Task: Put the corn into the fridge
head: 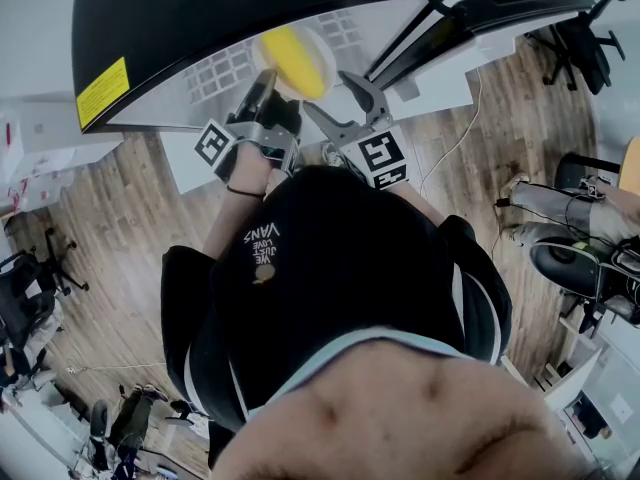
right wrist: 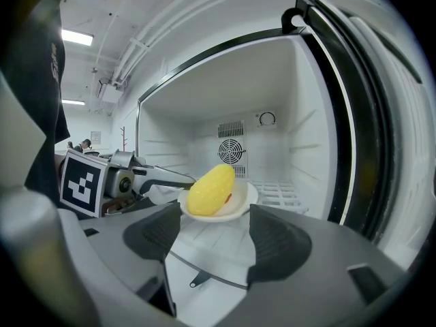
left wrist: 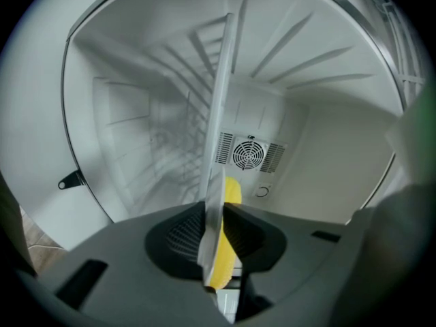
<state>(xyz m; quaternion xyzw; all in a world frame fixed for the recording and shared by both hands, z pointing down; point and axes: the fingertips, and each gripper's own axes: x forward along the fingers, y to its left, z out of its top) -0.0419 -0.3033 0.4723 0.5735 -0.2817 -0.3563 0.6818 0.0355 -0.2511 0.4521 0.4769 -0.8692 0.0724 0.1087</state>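
corn (right wrist: 211,189) on plate (right wrist: 243,201), its rim clamped in left gripper (left wrist: 216,234), held inside open fridge (right wrist: 310,135); right gripper (right wrist: 216,240) agape, empty; step: placing; next, likely: lower onto shelf (right wrist: 281,191), release.

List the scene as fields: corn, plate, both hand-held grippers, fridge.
corn: lying on the plate
plate: white, held by its rim in front of the open compartment
left hand-held gripper: shut on the plate's rim
right hand-held gripper: open, nothing between its jaws
fridge: door open, white inside, fan on the back wall
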